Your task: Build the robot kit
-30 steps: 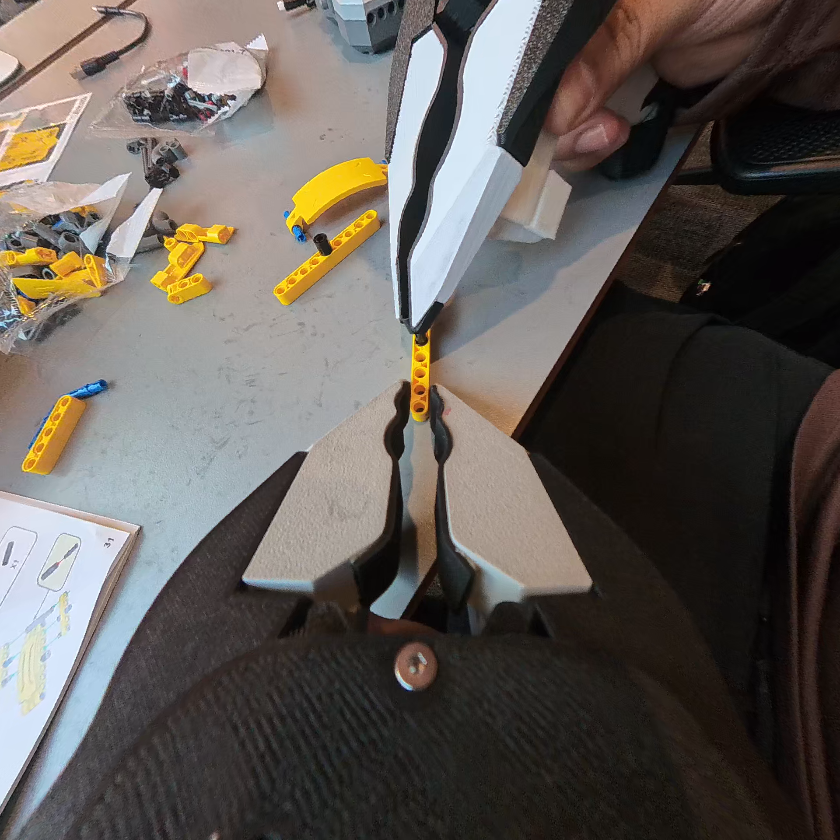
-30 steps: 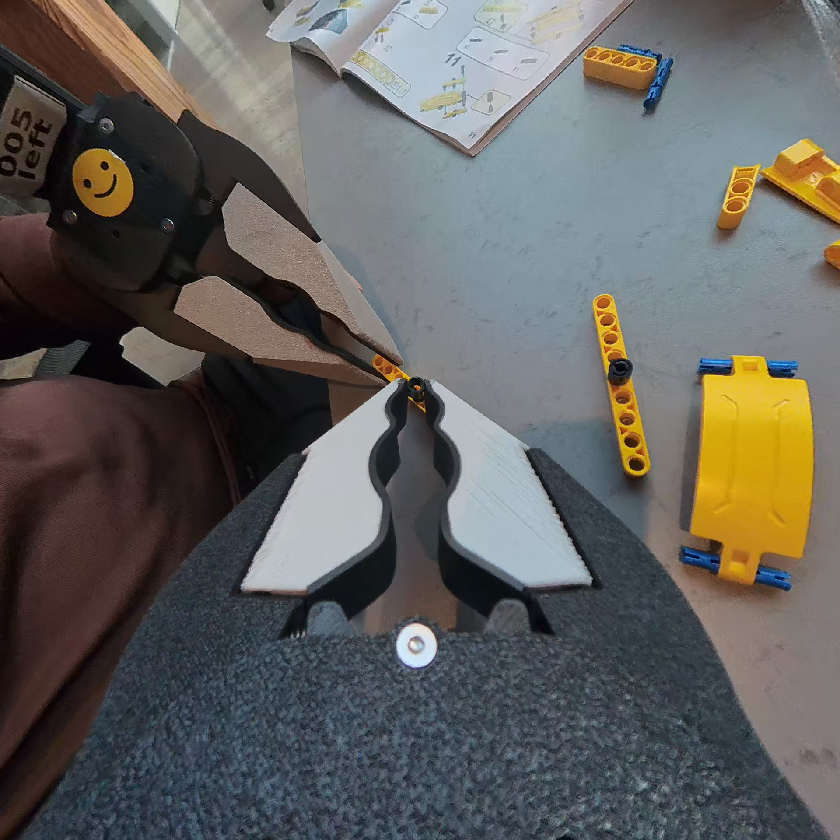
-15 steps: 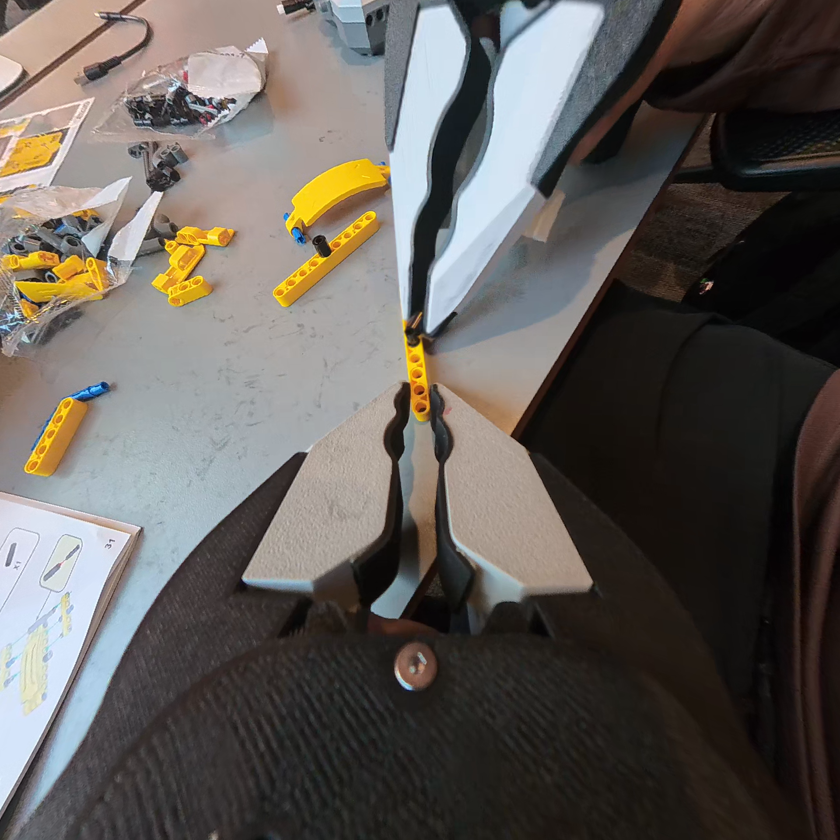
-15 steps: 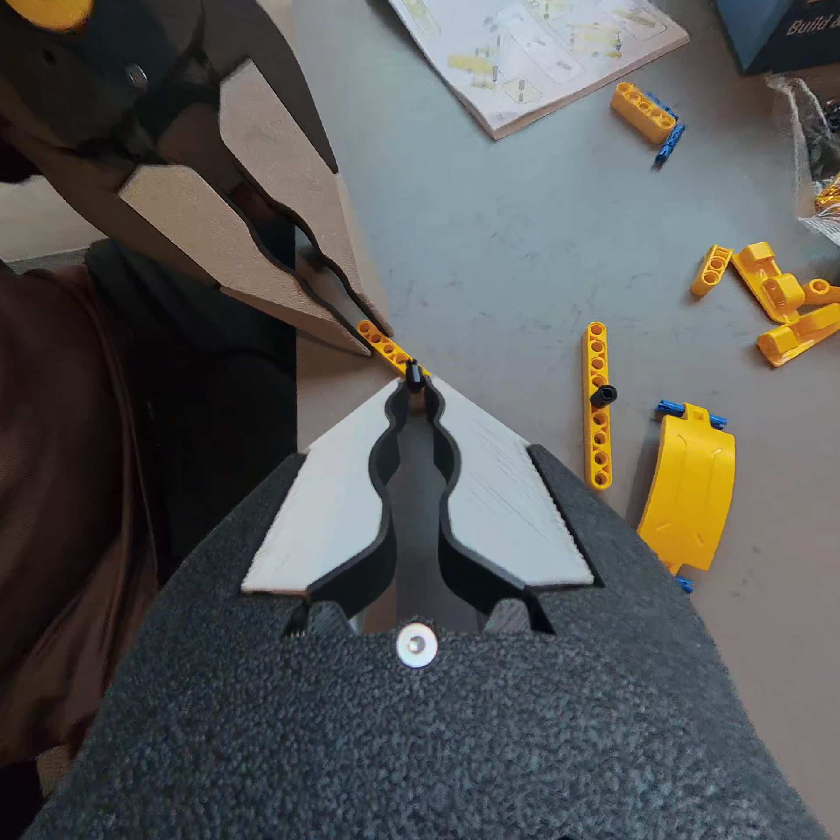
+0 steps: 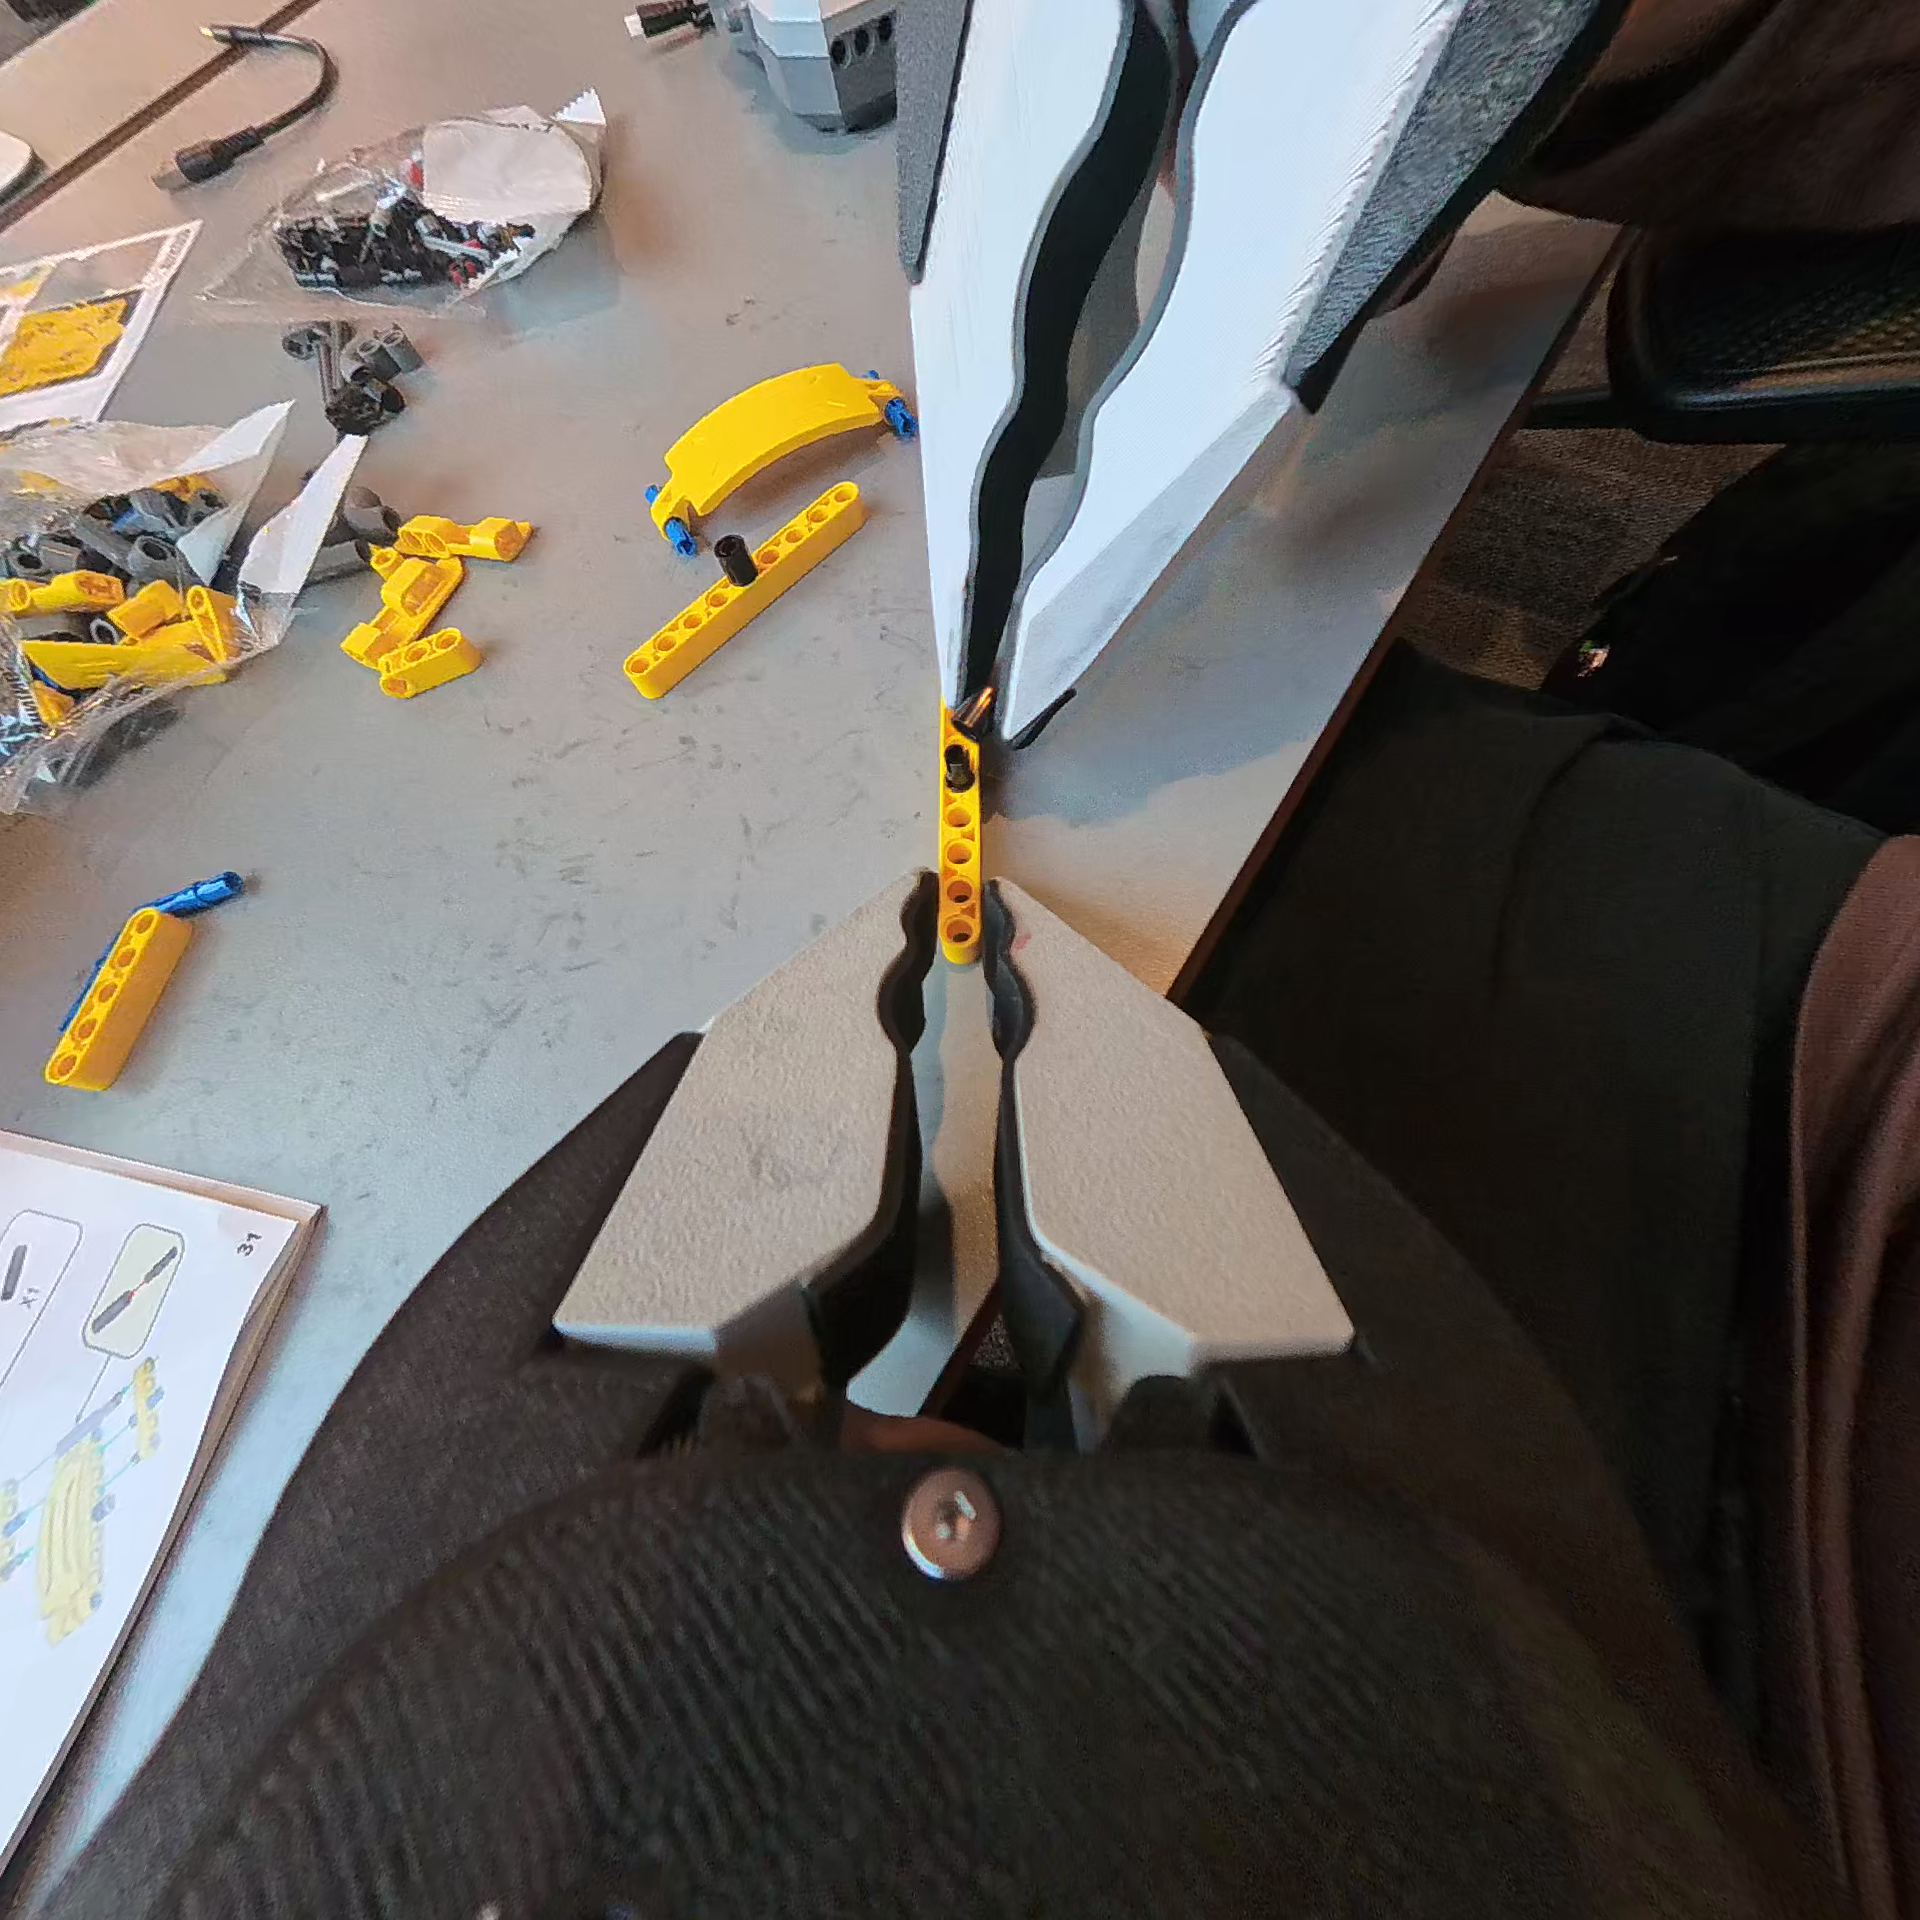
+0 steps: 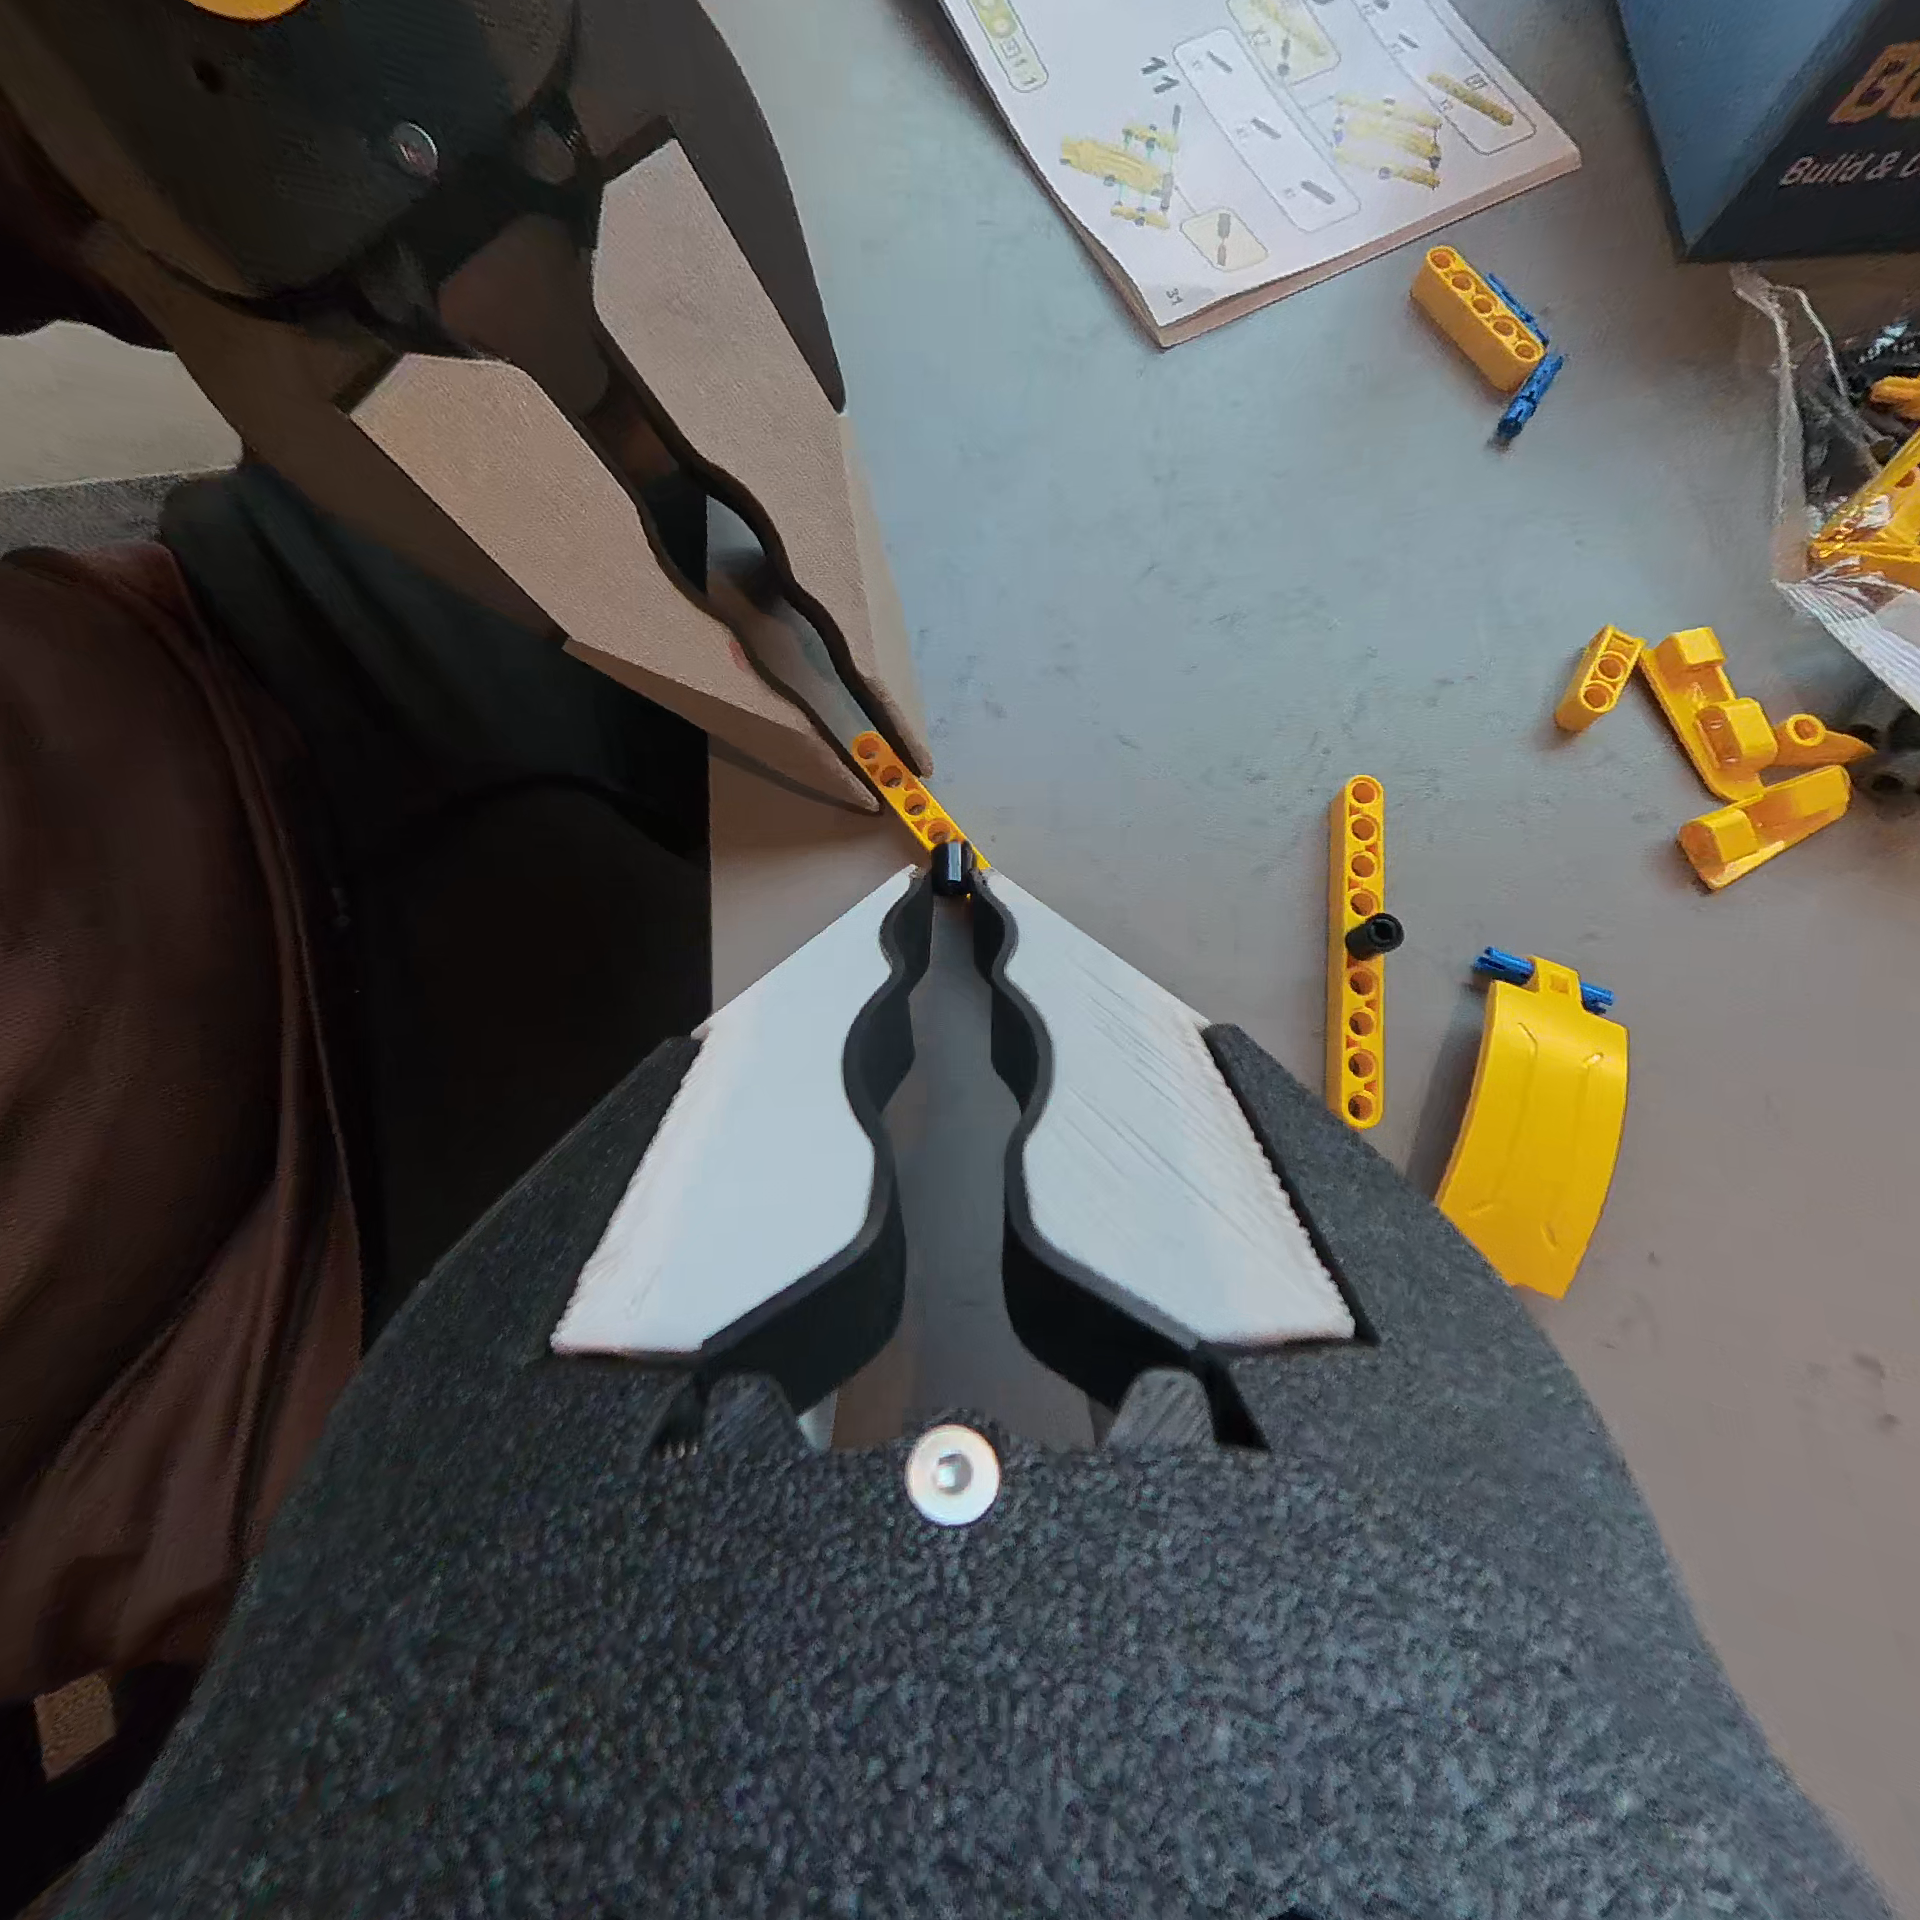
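Observation:
My left gripper [image 5: 958,920] is shut on the near end of a thin yellow beam with holes [image 5: 958,831], held just above the grey table [image 5: 520,883] near its edge. The beam also shows in the right wrist view [image 6: 902,795], in the left gripper's brown fingers [image 6: 727,665]. My right gripper [image 6: 951,883] is shut on a small black pin [image 6: 950,868] at the beam's far end. In the left wrist view the right gripper's white fingers [image 5: 961,468] come down from above, and the pin [image 5: 958,764] sits at a hole near the beam's far end.
A second yellow beam with a black pin [image 6: 1356,951] and a curved yellow panel [image 6: 1527,1132] lie to the right. Loose yellow parts [image 6: 1725,748], a short beam with a blue pin [image 5: 114,997], bags of parts [image 5: 104,592], an instruction booklet [image 6: 1278,135] and a blue box [image 6: 1787,104] lie farther off. The grippers are tip to tip, or close to it.
The right gripper has swung more upright over the beam and slid toward its far end, so more of the beam shows. The pin stays at its tips. The left gripper still holds the beam.

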Tool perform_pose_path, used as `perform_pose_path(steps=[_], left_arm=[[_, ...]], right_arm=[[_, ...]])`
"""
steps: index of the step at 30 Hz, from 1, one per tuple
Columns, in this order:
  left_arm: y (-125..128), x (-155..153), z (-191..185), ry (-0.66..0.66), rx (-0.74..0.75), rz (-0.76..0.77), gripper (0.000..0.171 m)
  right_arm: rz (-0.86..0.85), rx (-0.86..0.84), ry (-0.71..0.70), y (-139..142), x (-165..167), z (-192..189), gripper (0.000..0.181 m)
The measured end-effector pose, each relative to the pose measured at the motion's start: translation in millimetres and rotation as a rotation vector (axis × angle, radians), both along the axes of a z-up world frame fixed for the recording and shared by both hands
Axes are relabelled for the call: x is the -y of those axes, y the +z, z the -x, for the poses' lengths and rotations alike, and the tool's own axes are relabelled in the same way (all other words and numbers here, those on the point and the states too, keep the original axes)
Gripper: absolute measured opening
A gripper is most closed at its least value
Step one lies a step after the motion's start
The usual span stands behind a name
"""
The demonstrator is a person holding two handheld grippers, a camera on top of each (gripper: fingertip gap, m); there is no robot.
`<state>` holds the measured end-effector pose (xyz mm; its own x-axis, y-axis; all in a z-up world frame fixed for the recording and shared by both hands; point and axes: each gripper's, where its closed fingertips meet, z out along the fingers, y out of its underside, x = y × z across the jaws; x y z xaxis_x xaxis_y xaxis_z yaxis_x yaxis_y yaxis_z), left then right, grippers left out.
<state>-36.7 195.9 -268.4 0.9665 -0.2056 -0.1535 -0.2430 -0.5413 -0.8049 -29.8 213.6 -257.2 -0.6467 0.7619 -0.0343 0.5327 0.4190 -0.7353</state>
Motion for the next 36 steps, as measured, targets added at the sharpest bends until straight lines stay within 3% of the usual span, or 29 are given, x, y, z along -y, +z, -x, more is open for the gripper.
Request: perform_pose_path(steps=[8, 15, 19, 22, 26, 30, 36], left_arm=[[2.6, -0.7, 4.4, 0.03, 0.042, -0.024, 0.011], [-0.5, 0.5, 4.6, 0.044, -0.014, -0.001, 0.015], [6.7, 1.7, 4.0, 0.046, 0.027, -0.009, 0.023], [24.1, 3.0, 10.0, 0.053, 0.015, -0.052, 0.027], [41.8, 6.7, 17.1, 0.048, -0.119, -0.104, 0.028], [53.6, 6.4, 12.7, 0.024, -0.192, -0.161, 0.025], [56.5, 8.3, 5.4, -0.039, -0.257, -0.192, 0.023]], right_arm=[[0.015, 0.001, -0.099, -4.6, -16.3, 7.7, 0.006], [0.049, -0.028, -0.12, 4.4, -18.6, 8.2, 0.006], [0.069, -0.06, -0.112, 11.5, -16.6, 7.4, 0.006], [0.197, -0.086, -0.119, 28.5, -10.3, 9.6, 0.006], [0.465, -0.07, -0.108, 50.5, 2.0, 10.7, 0.006], [0.701, -0.012, -0.018, 66.2, 19.2, 5.1, 0.006], [0.731, 0.065, 0.092, 62.1, 38.4, -7.5, 0.006]])
